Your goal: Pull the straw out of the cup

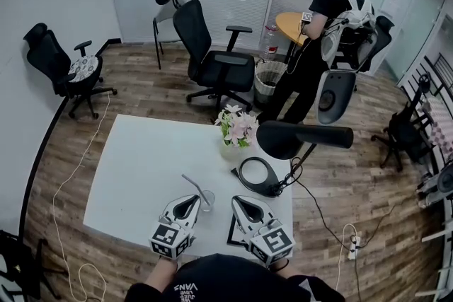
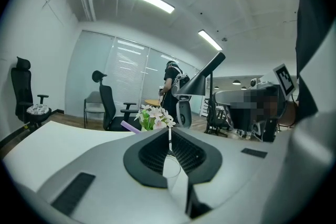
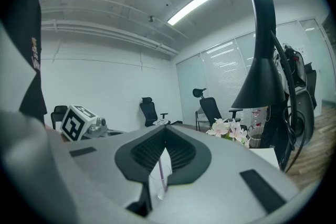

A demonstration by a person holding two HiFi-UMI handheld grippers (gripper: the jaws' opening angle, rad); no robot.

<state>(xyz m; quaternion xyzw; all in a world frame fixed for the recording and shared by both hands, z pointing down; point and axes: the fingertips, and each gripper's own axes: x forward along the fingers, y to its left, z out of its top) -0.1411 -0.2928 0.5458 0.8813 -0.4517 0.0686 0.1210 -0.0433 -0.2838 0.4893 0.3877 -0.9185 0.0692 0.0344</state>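
A clear plastic cup (image 1: 207, 201) stands near the white table's (image 1: 141, 166) front edge, and a pale purple straw (image 1: 192, 185) leans out of it to the upper left. My left gripper (image 1: 192, 199) sits just left of the cup, jaws shut and empty. My right gripper (image 1: 238, 201) rests a little to the cup's right, also shut on nothing. In the left gripper view the cup (image 2: 171, 169) shows low behind the closed gripper (image 2: 169, 132), with the straw's end (image 2: 129, 127) to the left. The right gripper view shows the cup (image 3: 157, 182) and straw (image 3: 159, 169) below its closed gripper (image 3: 165, 129).
A vase of pink and white flowers (image 1: 237, 128) stands at the table's far edge. A black desk lamp (image 1: 303, 137) with a round base (image 1: 257, 176) occupies the right side. A black-edged mat (image 1: 232, 230) lies under my right gripper. Office chairs (image 1: 211, 60) and another person (image 1: 322, 39) are beyond.
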